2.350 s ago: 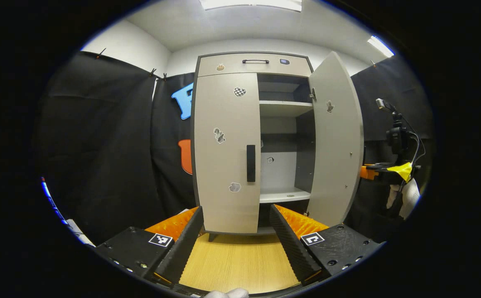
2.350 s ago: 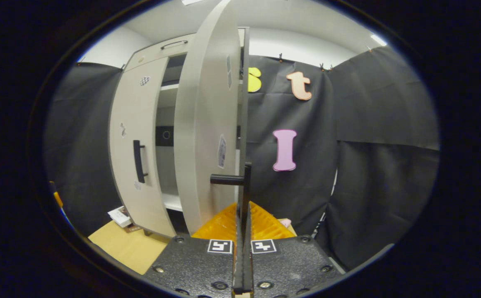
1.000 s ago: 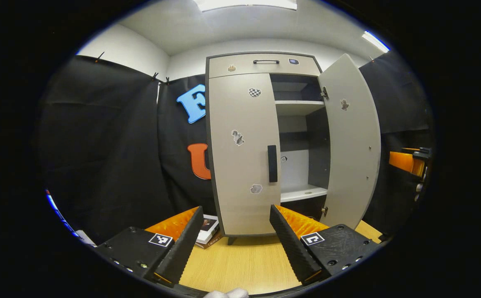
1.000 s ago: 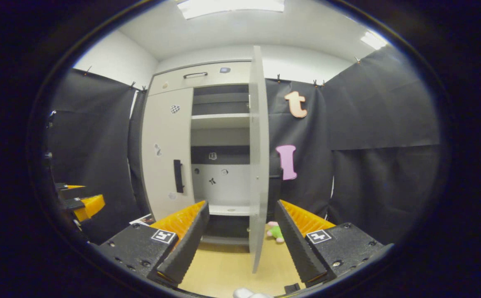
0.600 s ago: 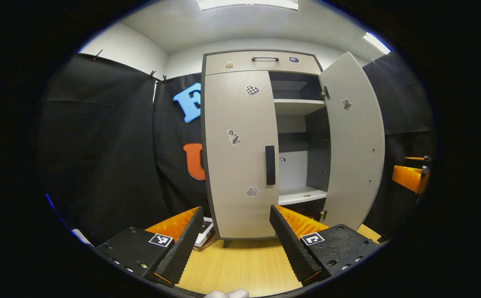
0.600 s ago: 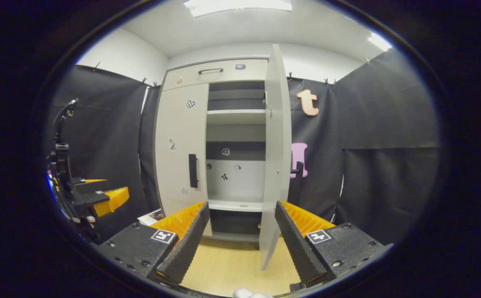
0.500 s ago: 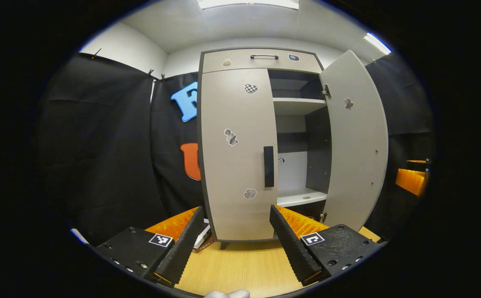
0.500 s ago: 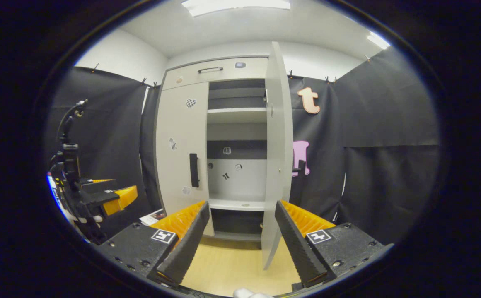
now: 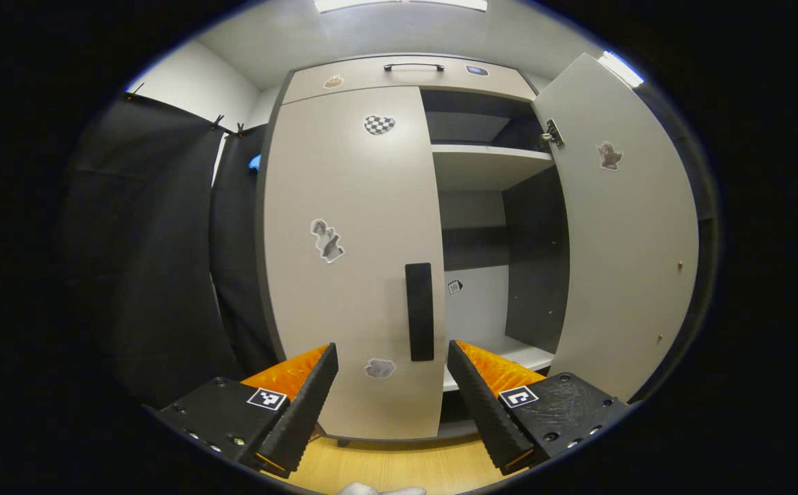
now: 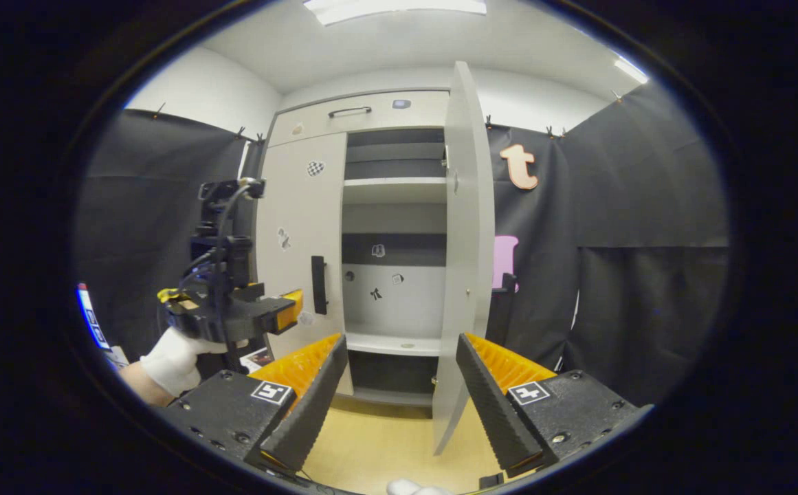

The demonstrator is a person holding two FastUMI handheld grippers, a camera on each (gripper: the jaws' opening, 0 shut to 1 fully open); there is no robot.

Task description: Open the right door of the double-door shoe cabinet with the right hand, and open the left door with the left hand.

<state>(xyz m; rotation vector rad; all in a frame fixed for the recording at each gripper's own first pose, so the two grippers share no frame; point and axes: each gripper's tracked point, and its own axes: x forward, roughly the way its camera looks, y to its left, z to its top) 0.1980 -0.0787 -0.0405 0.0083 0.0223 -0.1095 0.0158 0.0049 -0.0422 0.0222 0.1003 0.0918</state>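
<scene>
**Right door open, left door shut**

In the left gripper view we saw the shoe cabinet (image 9: 399,69) across the middle of the frame. Its left door (image 9: 350,227) was closed, with the black handle (image 9: 420,311) at lower centre, just above the gap between our fingers. The left gripper (image 9: 392,385) was spread wide and held nothing. The right door (image 9: 622,227) stood swung out at the right of the frame, baring the shelves (image 9: 488,161).

In the right gripper view the right gripper (image 10: 399,388) was likewise wide apart and empty, near the right door's edge (image 10: 464,275). At centre left a gloved hand (image 10: 175,357) held the left gripper (image 10: 234,313) near the left door's handle (image 10: 318,284).
</scene>
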